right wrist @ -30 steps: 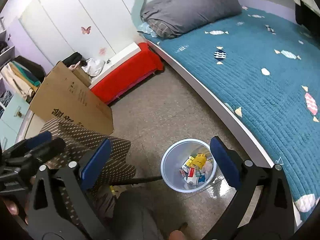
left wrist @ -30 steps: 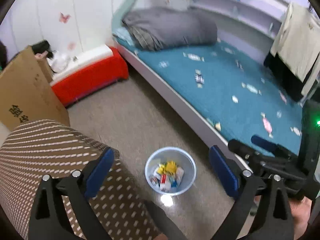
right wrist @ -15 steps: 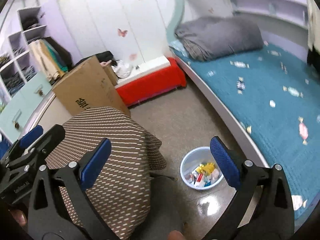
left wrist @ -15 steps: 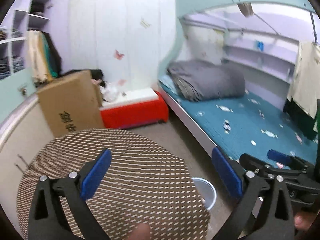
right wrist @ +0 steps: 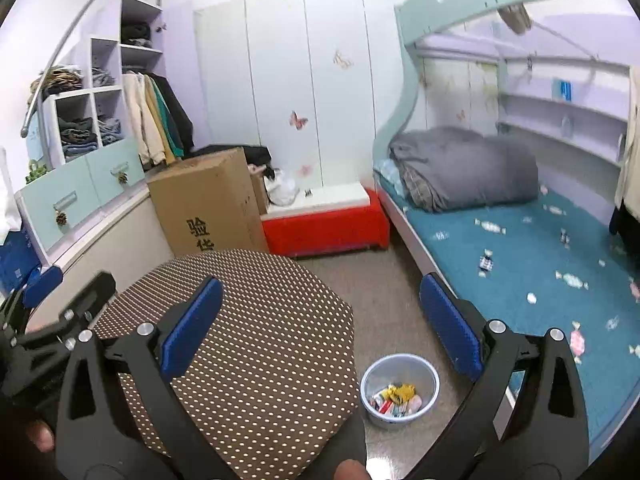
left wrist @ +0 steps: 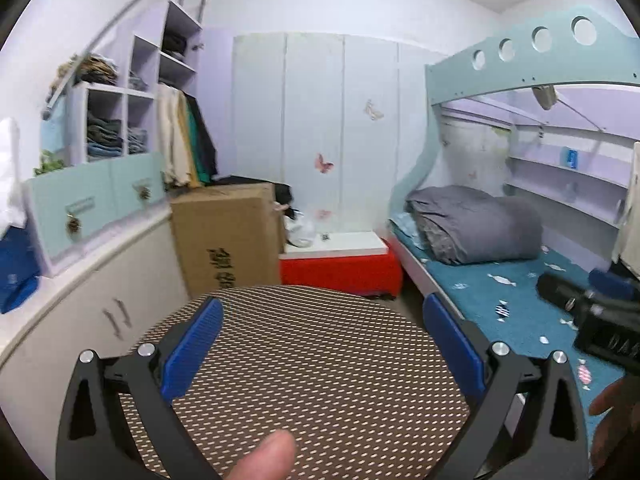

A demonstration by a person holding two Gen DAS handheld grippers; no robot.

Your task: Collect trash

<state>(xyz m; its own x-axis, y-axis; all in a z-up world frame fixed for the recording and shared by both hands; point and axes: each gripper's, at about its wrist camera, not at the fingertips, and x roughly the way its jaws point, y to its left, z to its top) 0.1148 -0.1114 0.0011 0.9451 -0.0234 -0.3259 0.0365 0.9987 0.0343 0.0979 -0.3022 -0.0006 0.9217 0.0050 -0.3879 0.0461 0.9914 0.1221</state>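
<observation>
Trash (right wrist: pixel 394 398): mixed wrappers, yellow, red and pale pieces, heaped in one small round bin (right wrist: pixel 424 372) on the floor (right wrist: pixel 372 280), near right of the table (right wrist: pixel 256 340) and just beside the bed (right wrist: pixel 532 256) edge. Pieces too small to count; no single long axis can be told. Bin stands upright, mouth open upward; seen only in the right wrist view.

Table: one, round top, brown cover with pale dots, near centre of both views.

Left hand-held gripper (left wrist: pixel 322 344): one, blue pads spread wide, holding nothing, above the table top. Right hand-held gripper (right wrist: pixel 320 320): one, pads spread wide, holding nothing, left pad over the table, right pad over the floor above the bin.

Cardboard box (right wrist: pixel 208 208): one, upright, far left behind the table, black printed characters on its side; contents not visible.

Red bench (right wrist: pixel 324 228): one, white top, far centre against the wardrobe (right wrist: pixel 280 80), a white bag (right wrist: pixel 282 190) at its left end.

Bed: teal cover with candy print, one grey folded quilt (right wrist: pixel 464 168) at its far end.

Shelf unit (right wrist: pixel 100 92): far left, open compartments holding folded clothes; hanging coats beside it.
</observation>
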